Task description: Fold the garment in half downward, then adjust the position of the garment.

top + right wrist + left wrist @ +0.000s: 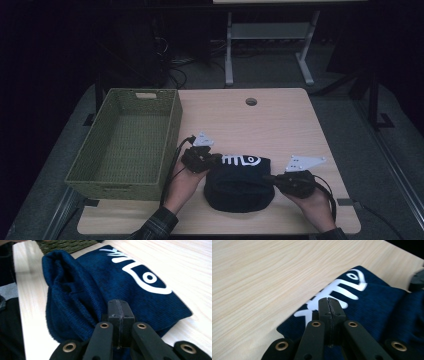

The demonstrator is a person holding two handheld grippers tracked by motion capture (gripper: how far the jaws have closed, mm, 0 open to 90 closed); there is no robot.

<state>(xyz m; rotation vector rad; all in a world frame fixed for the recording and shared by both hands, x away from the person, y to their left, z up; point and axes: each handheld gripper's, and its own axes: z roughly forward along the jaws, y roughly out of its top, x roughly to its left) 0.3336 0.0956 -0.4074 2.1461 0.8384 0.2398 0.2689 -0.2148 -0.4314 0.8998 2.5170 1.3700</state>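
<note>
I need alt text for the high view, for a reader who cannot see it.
Two hand-held grippers, left gripper and right gripper, pinch a folded dark blue garment with a white fish-skeleton print on a wooden table. A green woven basket stands to its left.

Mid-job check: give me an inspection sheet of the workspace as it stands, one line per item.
Surface: light wood table, cable hole near the far edge.
Job's things: folded navy fish-bone print cloth at the near edge; green woven basket to its left, nothing in it.
Clutter: nothing seen.
Grippers: left gripper shut at the cloth's printed edge; right gripper shut at its folded edge; a pinch on the fabric cannot be told.
Cables: one trails from each gripper.
Surroundings: dark room, white desk frame behind.
</note>
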